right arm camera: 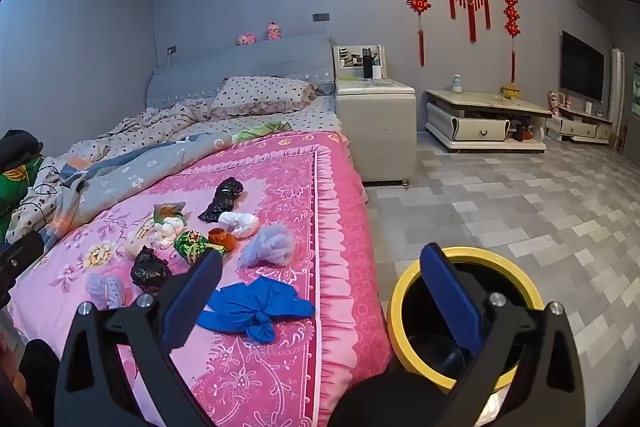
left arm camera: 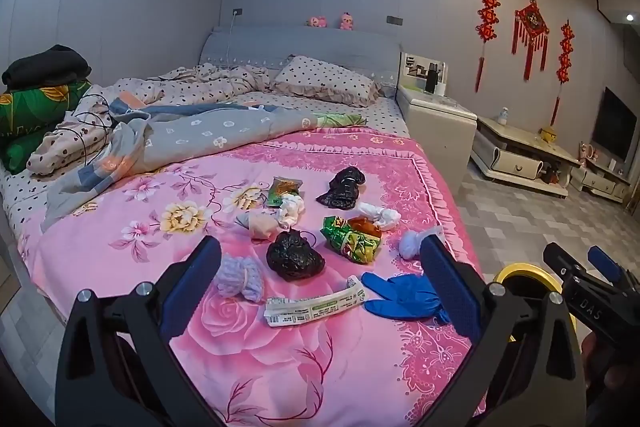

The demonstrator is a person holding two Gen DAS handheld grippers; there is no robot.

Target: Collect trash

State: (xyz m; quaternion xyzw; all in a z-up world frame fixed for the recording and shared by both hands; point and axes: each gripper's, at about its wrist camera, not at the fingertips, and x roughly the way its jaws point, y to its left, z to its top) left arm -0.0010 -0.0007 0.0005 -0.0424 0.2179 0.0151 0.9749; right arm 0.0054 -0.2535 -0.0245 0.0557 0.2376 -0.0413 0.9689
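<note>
Both grippers hover with fingers spread wide, holding nothing. The left gripper [left arm camera: 320,283] frames a flat white printed wrapper [left arm camera: 314,308], seen only in its view, on the pink floral bedspread [left arm camera: 120,251]. The right gripper [right arm camera: 320,287] frames a knotted blue plastic glove [right arm camera: 256,305] beside the yellow-rimmed round bin [right arm camera: 396,311]; farther off lie crumpled black bags [right arm camera: 149,270].

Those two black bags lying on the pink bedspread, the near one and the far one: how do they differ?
The near black bag is bunched into a round, tight ball, while the far black bag is looser, stretched out and flatter. The near one lies beside the lavender bundle, close to the left gripper; the far one sits further up the bedspread, toward the grey quilt. Both are shiny, crumpled black plastic, neither held.
</note>
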